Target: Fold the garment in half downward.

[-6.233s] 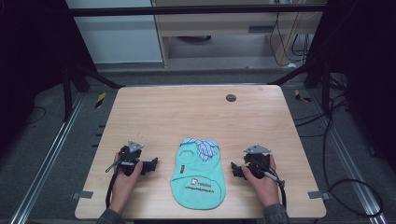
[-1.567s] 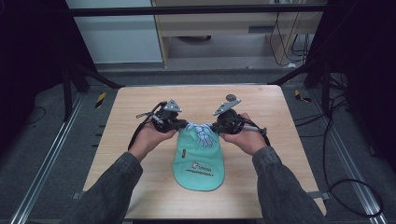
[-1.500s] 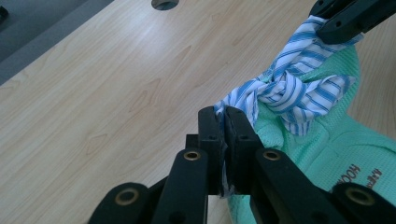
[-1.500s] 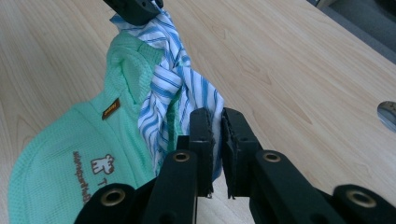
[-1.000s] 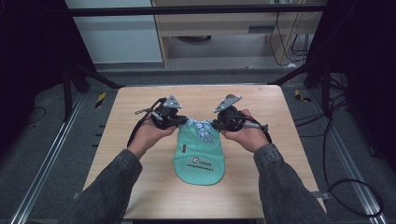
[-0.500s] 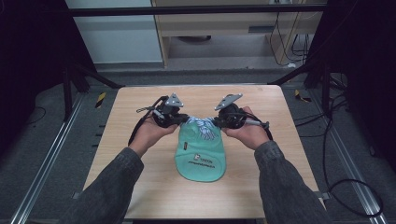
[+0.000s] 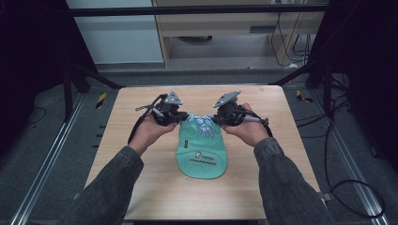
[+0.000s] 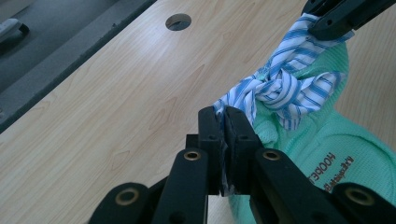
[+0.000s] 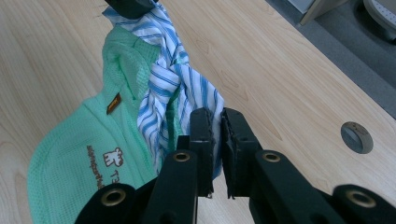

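Now both pinch the bib's ties.
Left hand-held gripper point(image 8: 226, 140) and right hand-held gripper point(image 9: 216, 140) clamp the striped ties point(image 8: 285, 84) of the green bib point(image 7: 201, 151); the left gripper view shows their knot.

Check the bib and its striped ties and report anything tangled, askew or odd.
The blue-striped ties are knotted together above the green bib, and each end is pinched in a gripper: left gripper, right gripper. The bib's neck end is lifted off the table and bunched. No damage shows.
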Tool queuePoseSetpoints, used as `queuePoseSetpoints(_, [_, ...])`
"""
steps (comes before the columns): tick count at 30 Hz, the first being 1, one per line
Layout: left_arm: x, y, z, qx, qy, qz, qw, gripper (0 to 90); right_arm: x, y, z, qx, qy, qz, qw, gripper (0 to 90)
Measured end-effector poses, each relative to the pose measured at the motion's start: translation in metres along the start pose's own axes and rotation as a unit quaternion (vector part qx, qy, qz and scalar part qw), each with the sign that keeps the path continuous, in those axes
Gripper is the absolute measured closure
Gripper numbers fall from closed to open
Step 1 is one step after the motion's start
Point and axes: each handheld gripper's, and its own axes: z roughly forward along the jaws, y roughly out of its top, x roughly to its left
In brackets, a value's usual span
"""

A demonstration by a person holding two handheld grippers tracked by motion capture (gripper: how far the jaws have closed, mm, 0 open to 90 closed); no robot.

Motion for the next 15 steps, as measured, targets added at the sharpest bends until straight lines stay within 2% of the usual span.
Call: queuePoseSetpoints(15, [0.0090,0.0096,0.0032,0.002,0.006,0.000,1.0000,86.5,-0.0071,0.0085,-0.0008,-0.001,-0.004,-0.002,1.0000,83.1])
